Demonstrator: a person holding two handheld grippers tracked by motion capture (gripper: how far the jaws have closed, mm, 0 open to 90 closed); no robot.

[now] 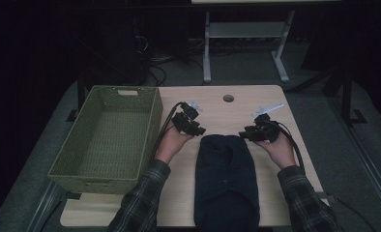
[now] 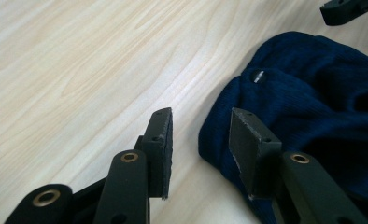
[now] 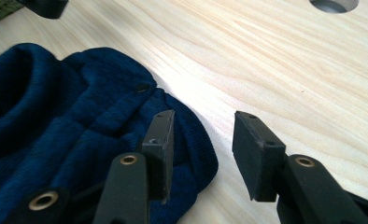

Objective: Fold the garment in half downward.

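Note:
A folded dark blue knit garment (image 1: 226,179) lies lengthwise on the light wood table (image 1: 212,104), running from mid-table to the front edge. My left gripper (image 1: 201,130) hovers just off its far left corner, open, nothing between its pads. My right gripper (image 1: 244,135) hovers off the far right corner, also open and empty. In the left gripper view the garment (image 2: 313,107) with a small button lies beyond the gripper (image 2: 201,135). In the right gripper view the garment (image 3: 70,126) lies left of the gripper (image 3: 203,140), whose jaws stand over its edge and bare wood.
A green woven basket (image 1: 109,137) stands at the table's left edge. A round cable hole (image 1: 228,98) sits near the far edge. Beyond the table are a white desk frame (image 1: 241,43) and cables on the floor.

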